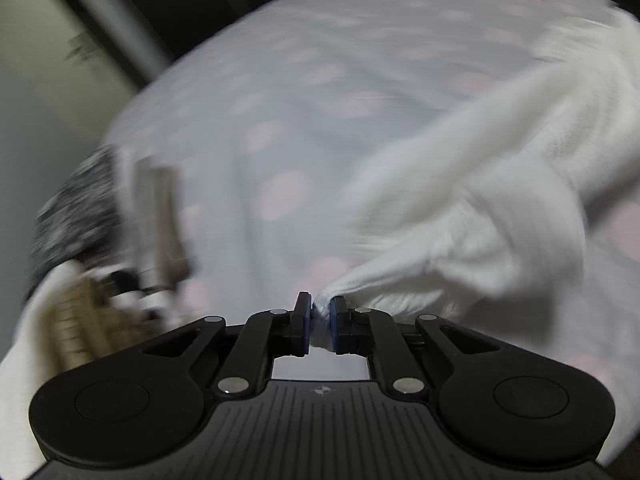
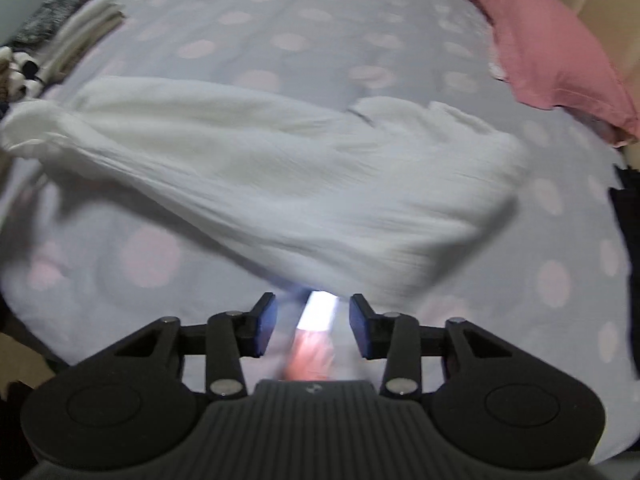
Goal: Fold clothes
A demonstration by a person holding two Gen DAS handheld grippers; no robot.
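The pale grey bedsheet with pink dots (image 2: 320, 40) fills both frames. The white crinkled cotton garment (image 2: 280, 184) spans centre frame: light, limp; grip at corners. Left gripper (image 1: 320, 314) pinches its corner. Right gripper (image 2: 313, 320) stands half-open, pads clear of the cloth.

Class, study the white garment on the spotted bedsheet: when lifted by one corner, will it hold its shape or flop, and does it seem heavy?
Probably floppy: the white garment gathers into a bunch where the left gripper pinches it, and it drapes in soft folds. It looks thin and crinkled, so likely light. It should slide easily over the bedsheet.
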